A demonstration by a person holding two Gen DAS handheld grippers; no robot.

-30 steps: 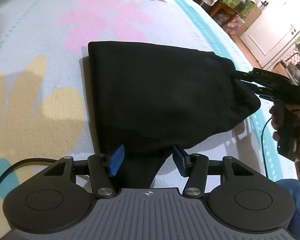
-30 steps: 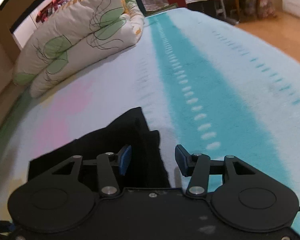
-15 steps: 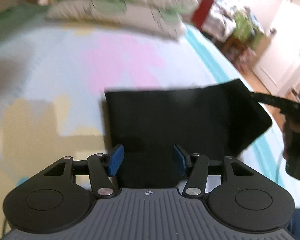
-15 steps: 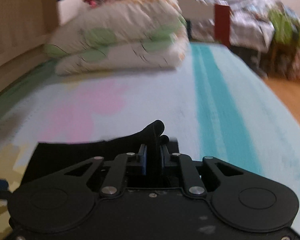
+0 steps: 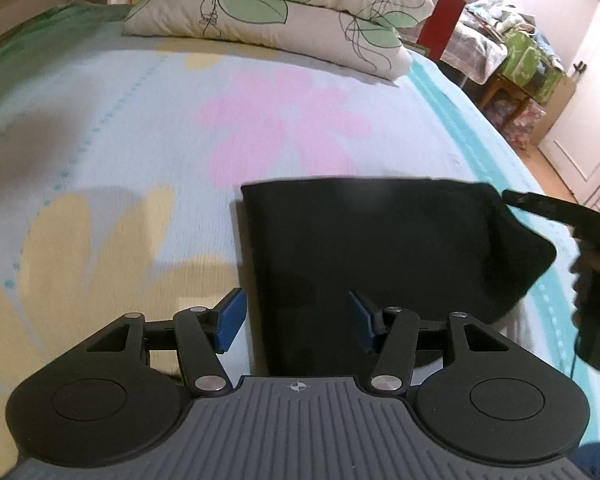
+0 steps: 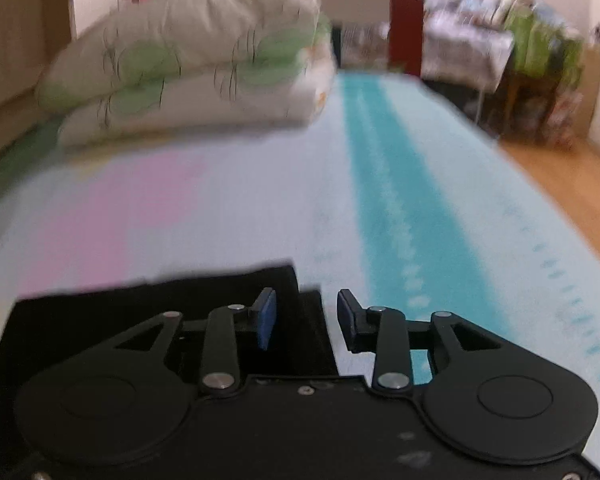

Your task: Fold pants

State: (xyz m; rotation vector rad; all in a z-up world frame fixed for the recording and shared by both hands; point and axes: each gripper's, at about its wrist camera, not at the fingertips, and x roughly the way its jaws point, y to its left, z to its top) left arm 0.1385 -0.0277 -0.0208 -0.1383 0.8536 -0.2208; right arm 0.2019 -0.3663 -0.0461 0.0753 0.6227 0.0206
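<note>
One pair of black pants (image 5: 372,248), folded into a compact rectangle, lies flat on the bed (image 5: 100,152), on the light blue bedspread with one pink flower print (image 5: 280,120) just beyond its far edge and yellow petals (image 5: 60,248) to its left. The right end of the pants sits next to the teal stripe (image 6: 396,184) along the bed's edge.

Left gripper (image 5: 296,320): two blue-padded fingers (image 5: 230,320) spread apart above the near edge of the pants, pads not pressing the cloth. Released, nothing gripped.

Right gripper (image 6: 306,316): two fingers (image 6: 266,318), jaws have just been opening. The right end of the pants lies under and between them, but the pads stand clear of the fabric. Released. In the left wrist view the right gripper (image 5: 516,197) shows as one dark finger tip right at the far right corner of the pants; actual contact cannot be told. The person's hand (image 5: 596,280) on its handle is blurred.

Two stacked white pillows (image 5: 260,12) with green leaf print at the head of the bed. One red post (image 5: 440,24) and cluttered furniture (image 5: 528,64) behind. The right wrist view is motion-blurred.
</note>
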